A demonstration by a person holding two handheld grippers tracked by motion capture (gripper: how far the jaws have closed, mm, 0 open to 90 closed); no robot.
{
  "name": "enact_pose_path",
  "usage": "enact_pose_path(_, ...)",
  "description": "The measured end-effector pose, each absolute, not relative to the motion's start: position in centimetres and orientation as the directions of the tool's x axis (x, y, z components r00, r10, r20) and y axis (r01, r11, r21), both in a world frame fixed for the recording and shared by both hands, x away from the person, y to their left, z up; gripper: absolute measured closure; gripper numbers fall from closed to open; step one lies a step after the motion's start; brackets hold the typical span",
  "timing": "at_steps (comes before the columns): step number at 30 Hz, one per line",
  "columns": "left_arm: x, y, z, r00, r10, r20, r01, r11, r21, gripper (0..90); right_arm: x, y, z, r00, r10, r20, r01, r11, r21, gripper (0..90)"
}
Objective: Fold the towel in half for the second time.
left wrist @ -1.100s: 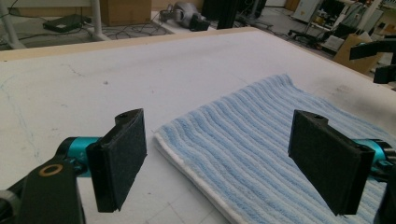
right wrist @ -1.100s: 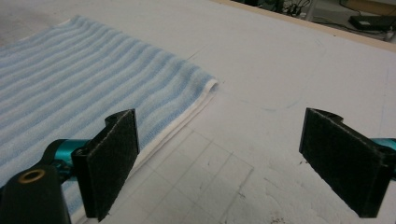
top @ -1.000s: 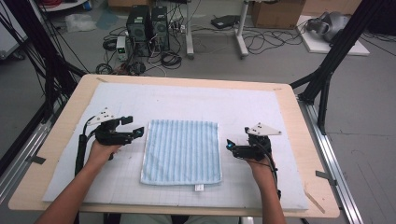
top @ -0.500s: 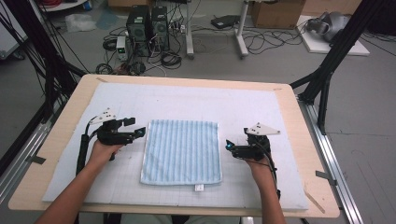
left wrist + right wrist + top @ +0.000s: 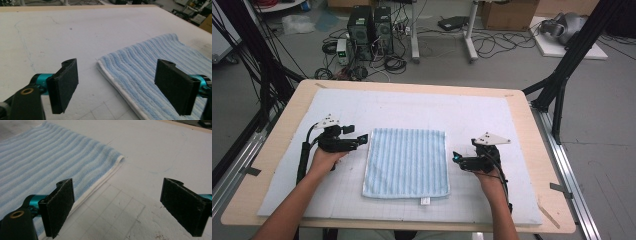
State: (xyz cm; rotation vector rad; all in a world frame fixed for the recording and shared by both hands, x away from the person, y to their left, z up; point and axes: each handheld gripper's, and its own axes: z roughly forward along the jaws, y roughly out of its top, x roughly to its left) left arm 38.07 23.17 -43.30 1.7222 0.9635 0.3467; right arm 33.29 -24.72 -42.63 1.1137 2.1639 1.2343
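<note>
Blue striped towel (image 5: pixel 406 162) lying flat near the middle of the desk (image 5: pixel 542 165), on the white mat (image 5: pixel 422 107) covering most of the wooden top. Folded, with a white edge band visible along the sides and a small white tag (image 5: pixel 425 201) poking out at 6 o'clock of the cloth.

Left hand-held gripper (image 5: pixel 362 139) held low at 9 o'clock of the towel, pointing toward 3 o'clock, tips just beside the cloth's upper left corner. Jaws spread wide, holding nothing. In the left gripper view, left hand-held gripper (image 5: pixel 117 87) with its two black pads far apart; towel (image 5: pixel 152 67) corner lying between them, one pad over bare mat, the other over the striped cloth. Contact with the cloth not discernible.

Right hand-held gripper (image 5: pixel 455 158) held low at 3 o'clock of the towel, pointing toward 9 o'clock, tips just beside the cloth's right edge. Jaws likewise wide apart, empty. In the right gripper view, right hand-held gripper (image 5: pixel 117 207) with one pad over the towel (image 5: pixel 50 162) edge, the other over bare gridded mat.

Beyond the desk at 12 o'clock, on the floor: computer towers (image 5: pixel 371 24), tangled cables (image 5: pixel 392 62), cardboard box (image 5: pixel 509 12).
</note>
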Motion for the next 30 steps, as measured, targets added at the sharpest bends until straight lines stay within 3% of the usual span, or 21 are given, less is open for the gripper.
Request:
enact_pose_path(9, 39.7, 21.5, -43.3, 0.646, 0.73, -0.225, 0.432, -0.106, 0.896, 23.6, 33.3, -24.8, -42.6, -0.591, 0.805, 0.05, 0.448, 0.276, 0.851, 11.4)
enact_pose_path(16, 41.1, 21.0, -44.9, 0.573, 0.798, -0.184, 0.511, -0.173, 0.842, 25.0, 33.3, -24.5, -42.8, -0.592, 0.804, 0.055, 0.465, 0.286, 0.838, 11.4)
enact_pose_path(22, 42.2, 20.6, -45.0, 0.563, 0.811, -0.159, 0.525, -0.202, 0.826, 29.4, 33.4, -24.4, -43.0, -0.597, 0.801, 0.052, 0.472, 0.298, 0.83, 11.4)
enact_pose_path(30, 42.5, 19.8, -45.0, 0.603, 0.784, -0.145, 0.519, -0.248, 0.818, 42.5, 33.4, -24.2, -43.0, -0.597, 0.8, 0.059, 0.48, 0.297, 0.825, 11.4)
